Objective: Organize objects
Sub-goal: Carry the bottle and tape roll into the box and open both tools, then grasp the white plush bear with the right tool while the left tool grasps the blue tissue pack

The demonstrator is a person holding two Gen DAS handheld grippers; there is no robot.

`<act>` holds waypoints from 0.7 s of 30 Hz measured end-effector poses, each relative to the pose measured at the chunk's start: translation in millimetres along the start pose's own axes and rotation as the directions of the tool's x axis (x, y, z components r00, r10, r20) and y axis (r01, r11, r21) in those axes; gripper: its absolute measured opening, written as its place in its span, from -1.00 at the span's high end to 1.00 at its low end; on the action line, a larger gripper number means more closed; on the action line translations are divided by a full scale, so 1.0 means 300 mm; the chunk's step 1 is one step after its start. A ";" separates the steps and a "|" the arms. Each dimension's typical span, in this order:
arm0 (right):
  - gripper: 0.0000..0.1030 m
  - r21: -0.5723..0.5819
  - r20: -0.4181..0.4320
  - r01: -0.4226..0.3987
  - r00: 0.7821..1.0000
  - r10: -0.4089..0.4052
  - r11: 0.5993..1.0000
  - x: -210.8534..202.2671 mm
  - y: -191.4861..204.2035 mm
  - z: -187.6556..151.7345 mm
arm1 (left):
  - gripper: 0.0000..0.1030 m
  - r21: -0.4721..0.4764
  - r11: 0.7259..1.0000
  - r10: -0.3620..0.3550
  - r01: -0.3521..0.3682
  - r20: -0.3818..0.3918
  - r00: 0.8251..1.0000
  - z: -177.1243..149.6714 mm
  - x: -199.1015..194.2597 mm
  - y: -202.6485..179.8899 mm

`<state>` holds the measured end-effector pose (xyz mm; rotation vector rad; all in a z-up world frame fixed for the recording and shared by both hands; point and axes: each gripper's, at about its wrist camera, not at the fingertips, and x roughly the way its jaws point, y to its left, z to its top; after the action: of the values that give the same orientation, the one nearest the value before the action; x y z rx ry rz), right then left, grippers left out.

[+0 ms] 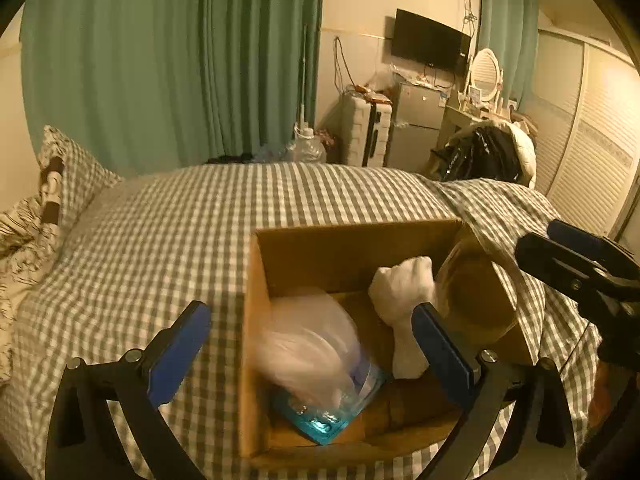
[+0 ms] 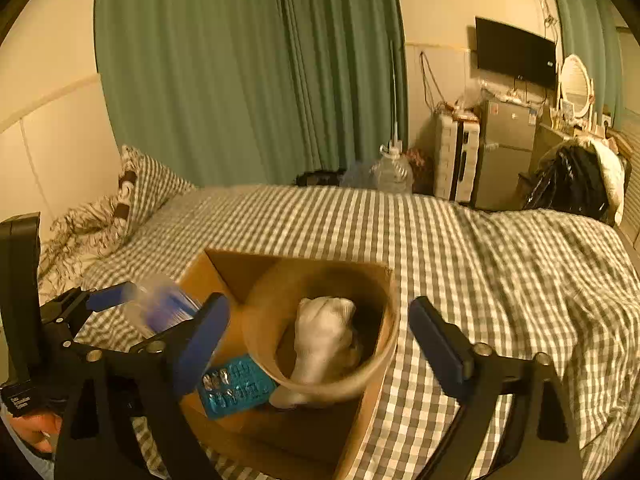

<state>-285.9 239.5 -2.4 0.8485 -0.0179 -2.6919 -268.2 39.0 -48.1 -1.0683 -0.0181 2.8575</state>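
Observation:
An open cardboard box (image 1: 320, 252) (image 2: 236, 272) sits on the checked bed. In it lie a rolled white sock (image 1: 404, 292) (image 2: 320, 340), a teal blister pack (image 1: 320, 424) (image 2: 236, 390) and a roll of clear tape (image 1: 476, 292) (image 2: 320, 320), blurred with motion. A blurred clear plastic bag (image 1: 312, 340) (image 2: 164, 308) hangs between my left gripper's open fingers, over the box. My left gripper (image 1: 312, 352) is open above the box. My right gripper (image 2: 320, 344) is open above the tape roll and holds nothing.
The checked duvet (image 1: 200, 220) (image 2: 500, 264) covers the bed, with pillows (image 1: 68, 172) at the left. Beyond the bed stand green curtains (image 1: 172, 60), a water jug (image 2: 392, 172), a suitcase (image 1: 368, 132), a small fridge (image 1: 416, 128) and a clothes-covered chair (image 1: 492, 152).

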 end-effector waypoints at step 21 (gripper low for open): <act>-0.84 -0.148 0.045 0.032 0.999 -0.026 0.988 -0.541 0.288 -0.146 | -1.00 -0.073 0.991 0.111 -0.109 0.023 0.994 -0.256 -0.575 0.146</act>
<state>-110.3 210.3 61.2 0.7512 0.1852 -2.6978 -91.9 -21.5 4.9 -1.0764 -0.0661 2.9905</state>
